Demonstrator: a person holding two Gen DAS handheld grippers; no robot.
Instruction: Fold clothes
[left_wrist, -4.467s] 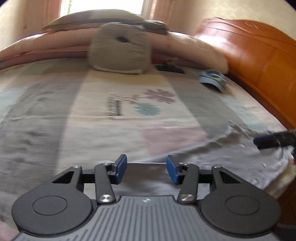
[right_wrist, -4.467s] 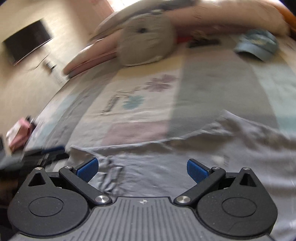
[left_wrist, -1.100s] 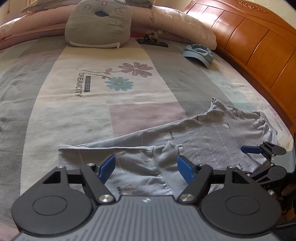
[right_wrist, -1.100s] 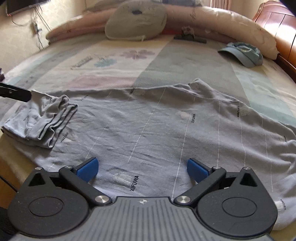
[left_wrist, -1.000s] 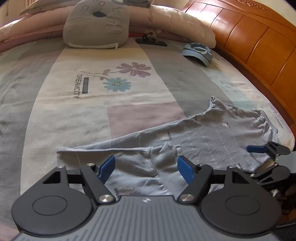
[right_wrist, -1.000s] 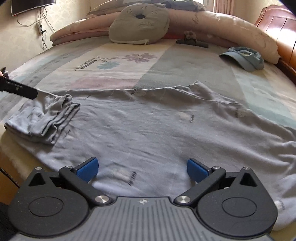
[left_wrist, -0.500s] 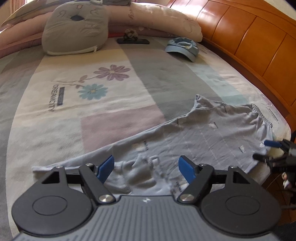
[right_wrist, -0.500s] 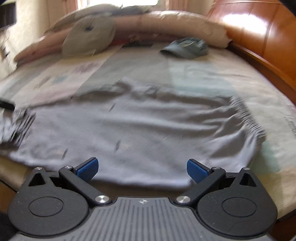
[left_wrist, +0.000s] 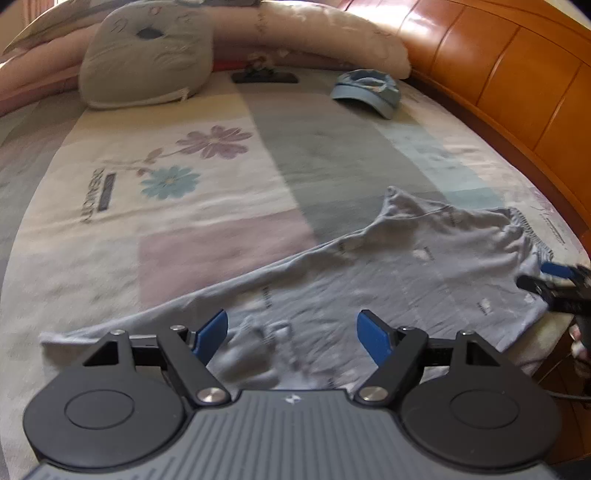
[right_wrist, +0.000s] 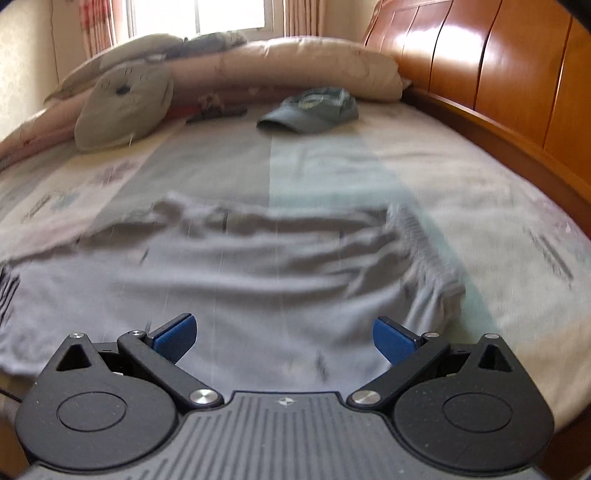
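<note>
Grey trousers (left_wrist: 406, 266) lie spread along the near edge of the bed, with the elastic waistband (left_wrist: 528, 229) at the right. Their leg end (left_wrist: 255, 343) is bunched in folds just in front of my left gripper (left_wrist: 291, 328), which is open above it with nothing between the blue pads. The same trousers (right_wrist: 258, 266) fill the right wrist view, waistband (right_wrist: 424, 243) at the right. My right gripper (right_wrist: 282, 334) hangs open over the near hem, holding nothing. The right gripper (left_wrist: 554, 280) also shows at the far right edge of the left wrist view.
A patchwork bedspread (left_wrist: 184, 206) with printed flowers covers the bed. A blue cap (right_wrist: 314, 107) and a grey cushion (right_wrist: 125, 107) lie near rolled quilts (right_wrist: 295, 62) at the back. A wooden headboard (right_wrist: 498, 74) runs along the right. A dark flat object (left_wrist: 264, 76) lies by the quilts.
Both views have swung to the right along the trousers. The right gripper has left the middle of the cloth and now faces the waistband end. The bunched leg sits nearer under the left gripper.
</note>
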